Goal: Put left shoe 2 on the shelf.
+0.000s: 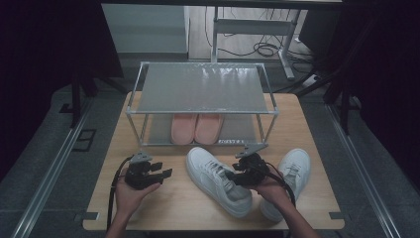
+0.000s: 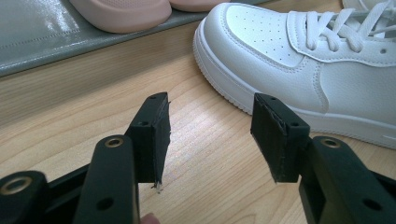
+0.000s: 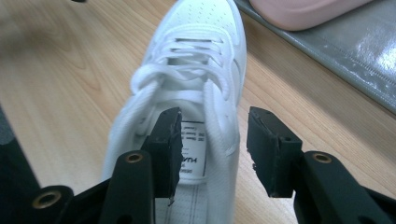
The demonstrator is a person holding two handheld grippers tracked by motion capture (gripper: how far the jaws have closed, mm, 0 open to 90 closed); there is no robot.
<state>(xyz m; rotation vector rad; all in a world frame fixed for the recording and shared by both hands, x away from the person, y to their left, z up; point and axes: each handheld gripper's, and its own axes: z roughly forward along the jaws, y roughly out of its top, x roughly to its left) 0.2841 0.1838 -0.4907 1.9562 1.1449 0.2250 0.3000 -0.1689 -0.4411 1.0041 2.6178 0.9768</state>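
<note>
The two-tier shoe rack [image 1: 203,89] stood at the far side of the table [image 1: 163,208], beyond both sets of jaws, its top shelf bare and its lower shelf [image 2: 42,37] holding a pair of pink slippers [image 1: 196,128] side by side with toes towards the person; that pair sat tucked under the top shelf, so the work in hand looked like shelving the footwear, with the bare top tier the likely place for what remained; the nearer white sneaker [image 1: 218,181] lay on the table in front of the rack, toe pointing towards it and heel towards the person, which left its opening facing the right gripper [image 1: 232,176]; the other white sneaker [image 1: 289,173] lay further out on that hand's side, partly behind the wrist; the right gripper stood open to a middling width directly over the sneaker's collar, one jaw over the tongue label inside the mouth and the other outside the shoe wall, gripping nothing yet, a stance that seemed chosen to pinch the side wall for a lift; the left gripper [image 1: 166,173] waited open about as wide and empty, low over bare wood, with the sneaker's toe [image 2: 261,42] just ahead and off to the side of one jaw, presumably kept clear until a second hold was wanted.
</note>
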